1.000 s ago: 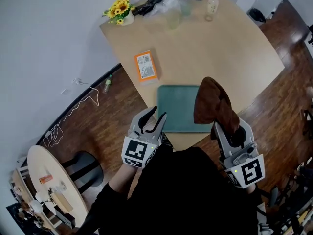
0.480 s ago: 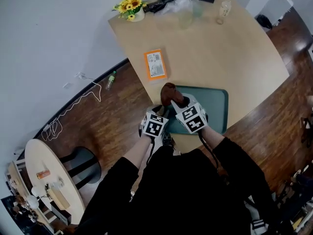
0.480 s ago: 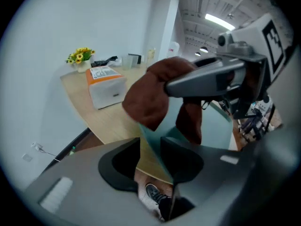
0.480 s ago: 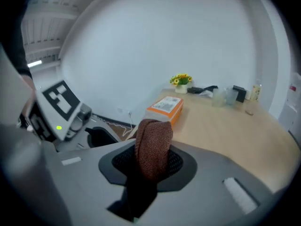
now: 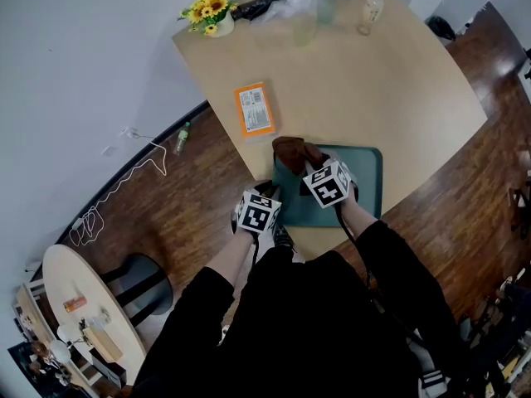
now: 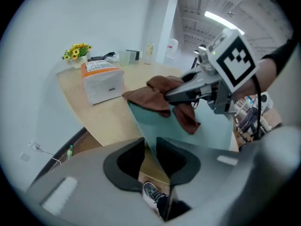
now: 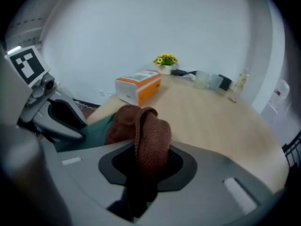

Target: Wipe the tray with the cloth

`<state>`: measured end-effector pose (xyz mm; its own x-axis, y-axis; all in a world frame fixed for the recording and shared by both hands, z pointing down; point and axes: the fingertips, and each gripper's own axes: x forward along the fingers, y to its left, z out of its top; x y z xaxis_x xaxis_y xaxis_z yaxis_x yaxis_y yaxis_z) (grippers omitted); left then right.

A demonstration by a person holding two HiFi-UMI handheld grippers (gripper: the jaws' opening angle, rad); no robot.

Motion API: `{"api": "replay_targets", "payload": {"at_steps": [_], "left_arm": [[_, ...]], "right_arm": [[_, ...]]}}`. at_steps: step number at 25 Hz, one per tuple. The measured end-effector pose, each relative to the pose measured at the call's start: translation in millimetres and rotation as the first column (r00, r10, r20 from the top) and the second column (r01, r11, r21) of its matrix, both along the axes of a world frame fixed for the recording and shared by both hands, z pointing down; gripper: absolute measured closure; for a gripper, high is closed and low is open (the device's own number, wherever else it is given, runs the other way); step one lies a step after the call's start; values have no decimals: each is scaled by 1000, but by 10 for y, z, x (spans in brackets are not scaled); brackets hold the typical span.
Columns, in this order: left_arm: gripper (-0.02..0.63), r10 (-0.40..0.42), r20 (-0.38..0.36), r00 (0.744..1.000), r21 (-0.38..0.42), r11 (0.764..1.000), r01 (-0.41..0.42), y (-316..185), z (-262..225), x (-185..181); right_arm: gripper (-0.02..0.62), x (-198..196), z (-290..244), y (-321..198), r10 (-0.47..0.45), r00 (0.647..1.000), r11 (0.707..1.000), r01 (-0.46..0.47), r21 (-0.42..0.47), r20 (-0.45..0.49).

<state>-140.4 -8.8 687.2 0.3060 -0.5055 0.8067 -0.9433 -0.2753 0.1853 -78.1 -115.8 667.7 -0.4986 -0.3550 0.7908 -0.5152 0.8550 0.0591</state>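
1. Head view: high above the pale wooden bench (image 5: pixel 398 81), looking steeply down; dark plank floor (image 5: pixel 191 197) shows on both sides.
2. Left gripper view: wide-angle, low and close at the near corner of the flat teal tray (image 6: pixel 214 126), facing along the bench toward the white wall (image 6: pixel 94 18).
3. Right gripper view: equally close, directly behind the crumpled brown cloth (image 7: pixel 150 140), facing the bench's far end.
4. All three share tray, cloth, the orange-and-white box (image 5: pixel 255 109) and the pot of yellow flowers (image 5: pixel 207 8).
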Motion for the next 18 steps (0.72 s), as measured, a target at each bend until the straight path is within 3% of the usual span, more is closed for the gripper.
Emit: {"api": "replay_targets", "payload": {"at_steps": [2, 5, 8, 13, 16, 18], "left_arm": [[543, -9, -9, 1000, -6, 1000, 9, 13, 3, -12], [545, -21, -19, 1000, -8, 1000, 21, 14, -10, -13], [545, -22, -20, 1000, -12, 1000, 22, 16, -19, 0], [545, -13, -19, 1000, -27, 1000, 12, 23, -26, 30], [548, -21, -33, 999, -29, 999, 20, 21, -28, 25], [551, -28, -41, 999, -25, 999, 27, -2, -36, 12]], "right_arm": [[506, 608, 35, -175, 109, 994, 994, -109, 1, -28], [506, 1563, 56, -420, 291, 954, 956, -293, -30, -70], [505, 2061, 57, -545, 393, 916, 913, -399, -88, -75], [506, 1932, 12, -489, 403, 912, 910, -408, -76, -73], [506, 1332, 16, -223, 341, 940, 935, -342, -95, -34], [506, 758, 47, 0, 240, 971, 965, -241, -108, -22]]}}
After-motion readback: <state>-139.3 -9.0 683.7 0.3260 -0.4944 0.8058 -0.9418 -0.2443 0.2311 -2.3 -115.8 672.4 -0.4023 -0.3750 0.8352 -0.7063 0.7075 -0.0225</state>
